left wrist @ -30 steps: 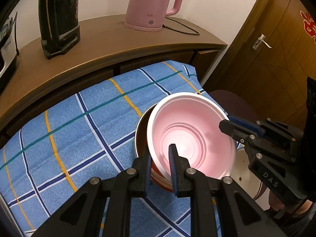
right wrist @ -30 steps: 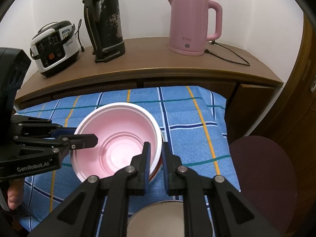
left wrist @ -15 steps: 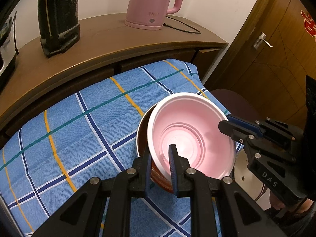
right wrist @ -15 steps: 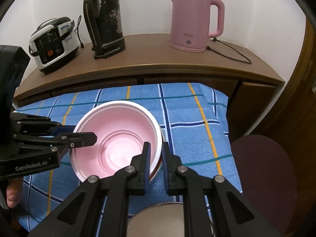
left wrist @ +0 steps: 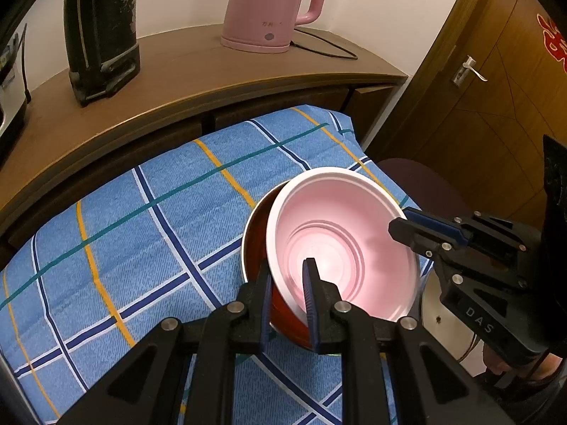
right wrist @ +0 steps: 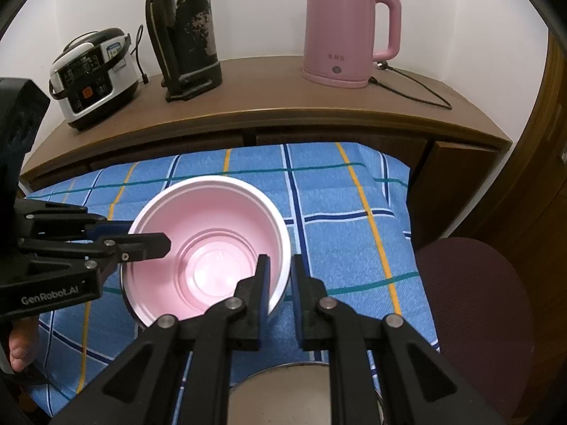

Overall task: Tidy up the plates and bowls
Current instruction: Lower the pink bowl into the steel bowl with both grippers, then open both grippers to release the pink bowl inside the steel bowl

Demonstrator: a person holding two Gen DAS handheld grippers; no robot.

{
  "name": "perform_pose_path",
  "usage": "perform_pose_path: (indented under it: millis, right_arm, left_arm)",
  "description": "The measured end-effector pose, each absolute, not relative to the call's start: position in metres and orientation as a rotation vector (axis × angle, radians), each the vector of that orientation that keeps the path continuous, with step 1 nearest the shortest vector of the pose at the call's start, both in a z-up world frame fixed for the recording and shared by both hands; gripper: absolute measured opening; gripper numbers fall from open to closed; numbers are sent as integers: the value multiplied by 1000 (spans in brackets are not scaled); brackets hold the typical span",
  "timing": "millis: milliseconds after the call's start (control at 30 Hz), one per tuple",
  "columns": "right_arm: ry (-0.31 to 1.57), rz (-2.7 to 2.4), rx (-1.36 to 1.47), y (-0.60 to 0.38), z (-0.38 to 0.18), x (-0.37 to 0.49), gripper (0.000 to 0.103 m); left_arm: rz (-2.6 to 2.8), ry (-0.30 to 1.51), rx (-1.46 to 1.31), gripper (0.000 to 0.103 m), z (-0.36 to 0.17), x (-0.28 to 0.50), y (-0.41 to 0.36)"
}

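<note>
A pink bowl with a white rim [left wrist: 340,244] [right wrist: 212,244] sits tilted inside a red-brown bowl [left wrist: 258,241] on the blue plaid cloth [left wrist: 141,219]. My left gripper [left wrist: 287,290] is shut on the near rims, one finger inside the pink bowl and one outside the red-brown bowl. It also shows in the right wrist view [right wrist: 149,237]. My right gripper [right wrist: 280,279] is shut on the pink bowl's opposite rim and shows in the left wrist view [left wrist: 407,226]. Both bowls are just above or on the cloth; I cannot tell which.
A wooden counter [right wrist: 319,102] behind holds a pink kettle [right wrist: 343,32], a black thermos [right wrist: 184,28] and a rice cooker [right wrist: 92,74]. A dark red stool [right wrist: 475,304] stands right of the table. A round metal lid or plate [right wrist: 290,393] lies below my right gripper. A door [left wrist: 496,71] is at right.
Both grippers keep their hold on the bowls. The views have shifted slightly; the bowls have barely moved on the cloth.
</note>
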State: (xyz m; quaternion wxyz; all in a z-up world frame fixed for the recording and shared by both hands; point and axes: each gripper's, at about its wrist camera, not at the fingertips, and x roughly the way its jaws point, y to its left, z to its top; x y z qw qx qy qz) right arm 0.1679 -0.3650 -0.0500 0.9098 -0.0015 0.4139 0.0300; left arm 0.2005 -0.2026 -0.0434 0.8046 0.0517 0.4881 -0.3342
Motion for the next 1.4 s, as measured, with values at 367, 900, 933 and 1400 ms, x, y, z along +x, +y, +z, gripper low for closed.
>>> perform_pose_path:
  millis: [367, 900, 933, 1400]
  right_arm:
    - [851, 82, -11, -354, -51, 170, 12]
    - [850, 99, -9, -347, -51, 172, 12]
    - [850, 99, -9, -347, -51, 172, 12]
    - [856, 98, -6, -345, -52, 168, 13]
  left_arm:
    - [-683, 1049, 108, 19, -42, 208, -195]
    - [-658, 1053, 113, 19, -40, 214, -188]
    - [-657, 1052, 118, 19, -40, 214, -189]
    - [-640, 1019, 188, 19, -41, 212, -196]
